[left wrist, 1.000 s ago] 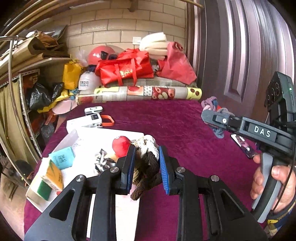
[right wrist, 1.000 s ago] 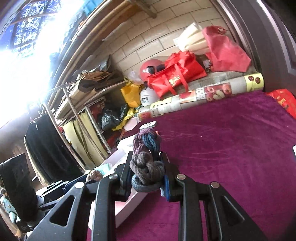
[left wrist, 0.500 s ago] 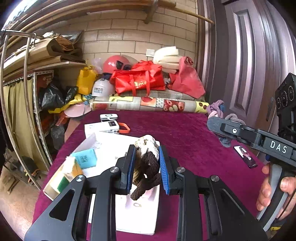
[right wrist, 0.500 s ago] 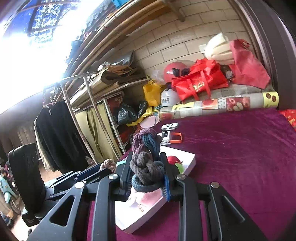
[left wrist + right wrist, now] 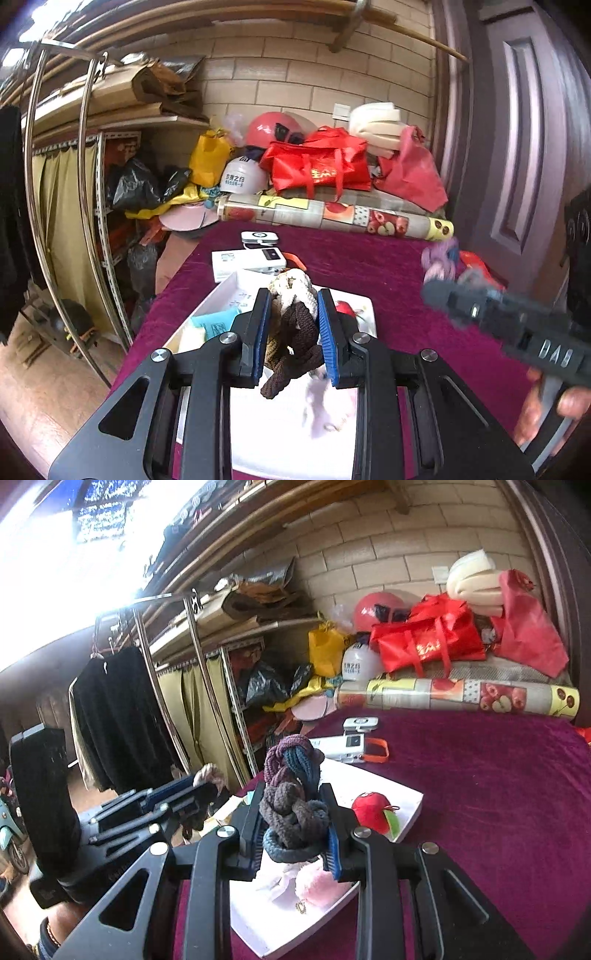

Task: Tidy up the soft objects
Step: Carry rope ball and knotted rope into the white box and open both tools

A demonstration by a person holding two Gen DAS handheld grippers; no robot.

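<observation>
Two tongs: left tongs [image 5: 291, 332], right tongs [image 5: 295, 827]; two knotted ropes: brown-cream rope [image 5: 291, 321], purple-blue-grey rope [image 5: 293, 794]; one white tray [image 5: 402, 794]; one red plush apple [image 5: 371, 806].

A cluttered household storeroom: beyond the gripper, red fabric bags [image 5: 319, 166] and helmets pile against a beige brick wall [image 5: 295, 85], beside a metal clothes rack [image 5: 166, 653] and loaded shelves [image 5: 229, 627].

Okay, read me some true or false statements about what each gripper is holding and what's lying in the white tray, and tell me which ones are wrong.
1. The left gripper is shut on a brown and cream knitted knot. True.
2. The right gripper is open, holding nothing. False: it is shut on a purple, blue and grey braided knot.
3. A red apple plush lies in the white tray. True.
4. The tablecloth is green. False: it is dark magenta.
</observation>
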